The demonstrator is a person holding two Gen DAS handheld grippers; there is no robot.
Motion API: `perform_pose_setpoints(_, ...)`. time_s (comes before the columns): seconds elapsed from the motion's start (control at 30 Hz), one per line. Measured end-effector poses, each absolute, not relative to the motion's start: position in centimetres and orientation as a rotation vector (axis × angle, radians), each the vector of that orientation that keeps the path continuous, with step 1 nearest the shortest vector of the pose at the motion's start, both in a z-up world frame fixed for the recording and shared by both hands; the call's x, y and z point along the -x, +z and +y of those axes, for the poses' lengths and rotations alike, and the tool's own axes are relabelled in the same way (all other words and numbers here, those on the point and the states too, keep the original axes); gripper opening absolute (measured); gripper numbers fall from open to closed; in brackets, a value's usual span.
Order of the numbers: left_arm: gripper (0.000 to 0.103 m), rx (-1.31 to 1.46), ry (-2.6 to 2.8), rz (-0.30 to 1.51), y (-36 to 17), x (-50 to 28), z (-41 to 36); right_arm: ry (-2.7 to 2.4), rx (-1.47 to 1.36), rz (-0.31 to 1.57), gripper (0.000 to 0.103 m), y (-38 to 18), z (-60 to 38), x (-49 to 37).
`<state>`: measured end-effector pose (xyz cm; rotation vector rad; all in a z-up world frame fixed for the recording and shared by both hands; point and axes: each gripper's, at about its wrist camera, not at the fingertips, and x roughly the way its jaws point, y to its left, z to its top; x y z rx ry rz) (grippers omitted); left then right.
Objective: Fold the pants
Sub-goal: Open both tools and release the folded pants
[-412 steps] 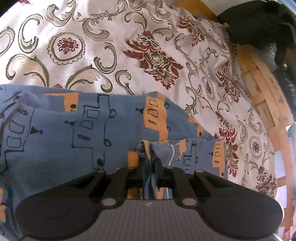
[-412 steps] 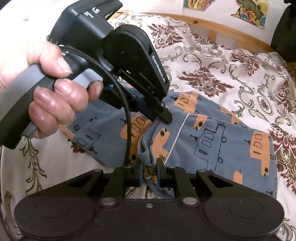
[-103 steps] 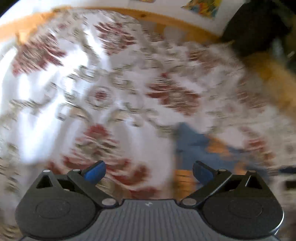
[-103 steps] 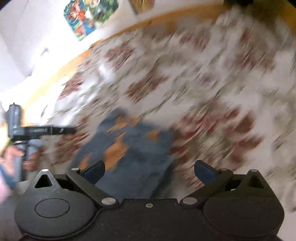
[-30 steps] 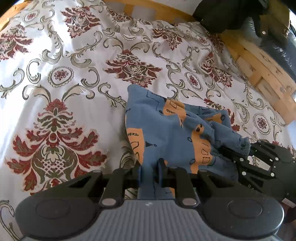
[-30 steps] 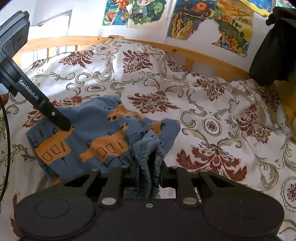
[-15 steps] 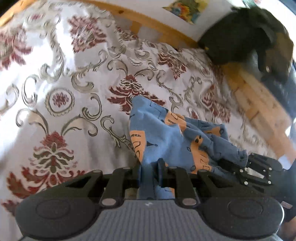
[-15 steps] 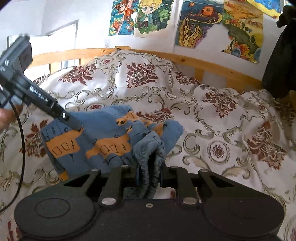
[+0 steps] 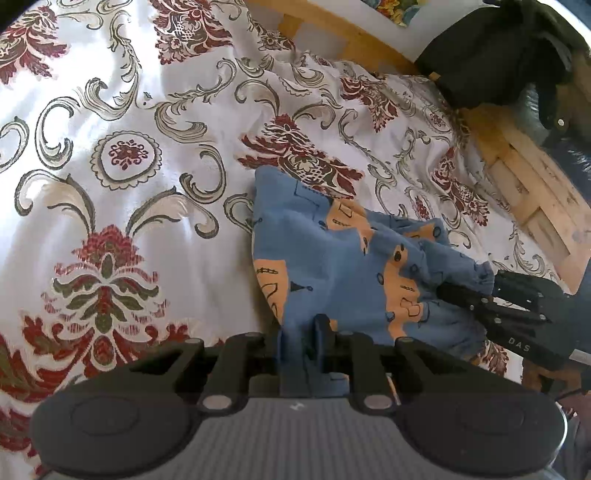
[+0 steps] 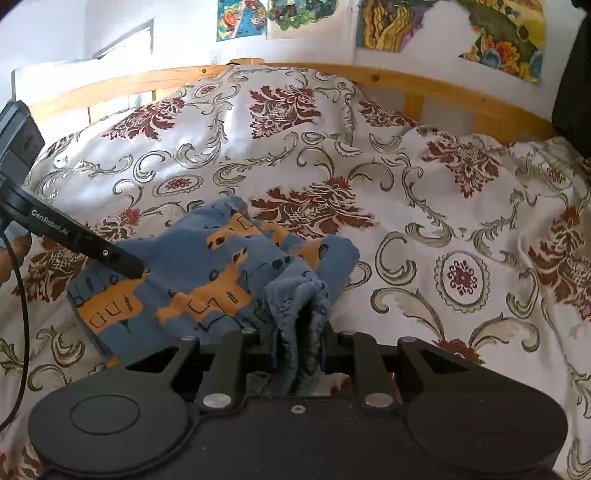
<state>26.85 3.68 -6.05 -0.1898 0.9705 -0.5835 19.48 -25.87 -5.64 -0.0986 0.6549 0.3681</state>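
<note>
The left gripper (image 10: pixel 138 269) carries white lettering reading "GenRobot.AI" along its arm in the right wrist view, and the right gripper (image 9: pixel 443 290) shows "DAS" on its body in the left wrist view. Both sets of jaws are closed tight on bunched edges of the blue pants (image 9: pixel 332 266) with orange printed blocks, which sag in a crumpled heap between the two grippers onto the floral bedspread (image 9: pixel 147 206). Ahead of the jaws and to their outer sides the bedspread lies open as far as the wooden bed frame (image 10: pixel 424 83), with posters (image 10: pixel 450 26) on the wall above it.
</note>
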Motion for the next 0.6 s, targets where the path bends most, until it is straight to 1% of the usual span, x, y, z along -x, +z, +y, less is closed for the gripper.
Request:
perform_pose_setpoints(0.1, 0.022, 0.194, -0.588, 0.969, -6.2, -26.8, 3.8, 0.359, 0.089, 0.658, 0.023, -5.9, -26.0, -19.6)
perform_pose_setpoints(0.17, 0.025, 0.194, -0.587, 0.967, -6.1, -26.7, 3.9, 0.352, 0.074, 0.658, 0.026, -6.0, -26.1, -19.6)
perform_pose_setpoints(0.27, 0.031, 0.18, -0.583, 0.96, -5.6, -26.5, 3.9, 0.332, 0.062, 0.65, 0.035, -5.9, -26.3, -19.3)
perform_pose_setpoints(0.33, 0.033, 0.191, -0.573, 0.96, -5.2, -26.3, 4.0, 0.316, 0.052, 0.637, 0.046, -5.8, -26.6, -19.0)
perform_pose_setpoints(0.37, 0.034, 0.204, -0.572, 0.962, -5.0, -26.3, 4.1, 0.305, 0.043, 0.63, 0.049, -5.6, -26.7, -18.7)
perform_pose_setpoints(0.4, 0.034, 0.218, -0.571, 0.961, -4.7, -26.2, 4.3, 0.295, 0.034, 0.622, 0.056, -5.5, -26.8, -18.4)
perform_pose_setpoints(0.43, 0.038, 0.224, -0.568, 0.958, -4.4, -26.0, 4.4, 0.284, 0.025, 0.615, 0.061, -5.2, -26.9, -18.1)
perform_pose_setpoints(0.47, 0.046, 0.222, -0.56, 0.95, -4.1, -25.8, 4.5, 0.268, 0.016, 0.605, 0.063, -4.9, -26.9, -17.6)
perform_pose_setpoints(0.5, 0.051, 0.212, -0.548, 0.935, -3.6, -25.4, 4.6, 0.256, 0.011, 0.595, 0.067, -4.5, -26.9, -17.1)
perform_pose_setpoints(0.53, 0.06, 0.2, -0.538, 0.916, -3.1, -24.9, 4.7, 0.246, 0.008, 0.581, 0.073, -4.1, -26.9, -16.4)
perform_pose_setpoints(0.57, 0.067, 0.188, -0.531, 0.898, -2.5, -24.4, 4.7, 0.238, 0.006, 0.569, 0.076, -3.6, -26.9, -15.8)
perform_pose_setpoints(0.6, 0.07, 0.179, -0.523, 0.881, -2.0, -23.8, 4.8, 0.228, 0.003, 0.551, 0.08, -3.1, -26.8, -15.1)
